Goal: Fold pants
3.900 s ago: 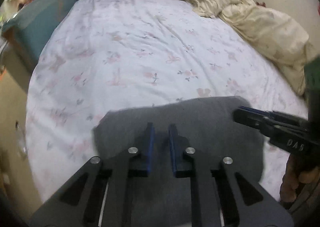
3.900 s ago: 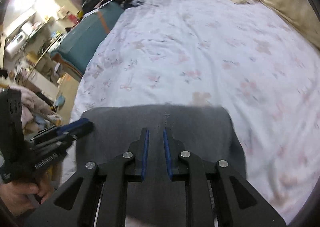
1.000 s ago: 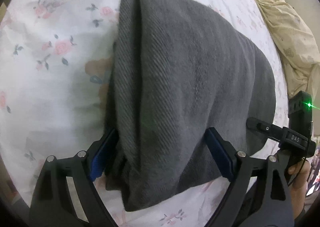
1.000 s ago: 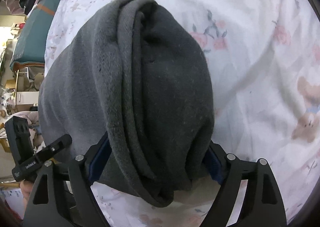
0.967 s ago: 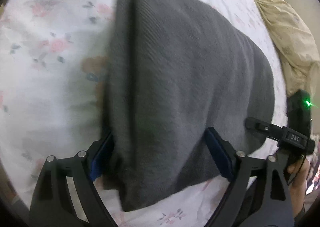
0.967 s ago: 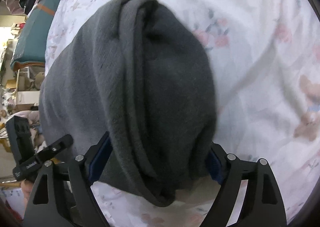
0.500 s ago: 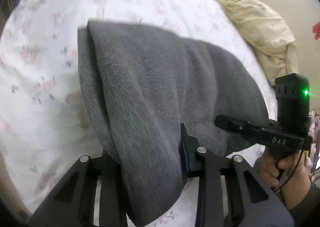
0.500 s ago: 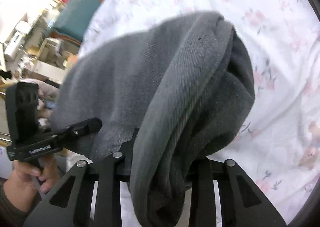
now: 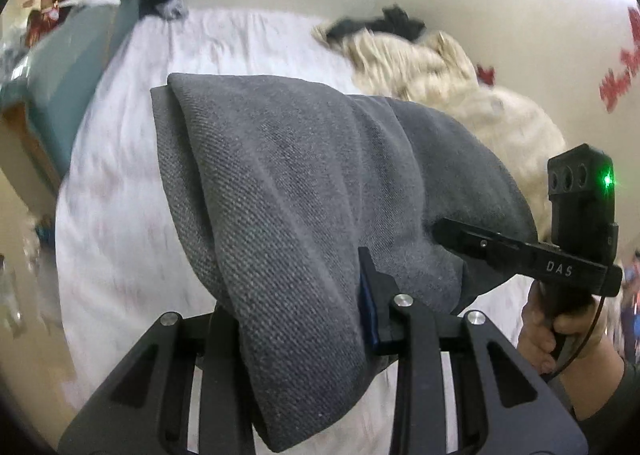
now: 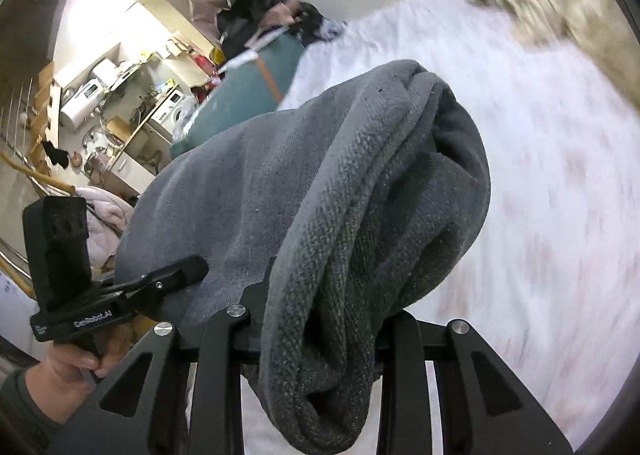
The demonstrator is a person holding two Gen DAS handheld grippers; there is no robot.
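Lifted pants (image 9: pixel 304 191) hang pinched, seemingly, between both hand-held grippers (image 9: pixel 304 319).

Folded grey pants (image 9: pixel 304 191) cover the left claw's (image 9: pixel 296 319) left finger and the right claw's (image 10: pixel 320 319) fingertips. The bed sheet (image 10: pixel 552 183) and cream blanket (image 9: pixel 472 95) are motion-blurred.

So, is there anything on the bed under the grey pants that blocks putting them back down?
Nothing visible does. Both grippers hold the grey pants above bare floral sheet; the cream blanket lies off by the far wall.
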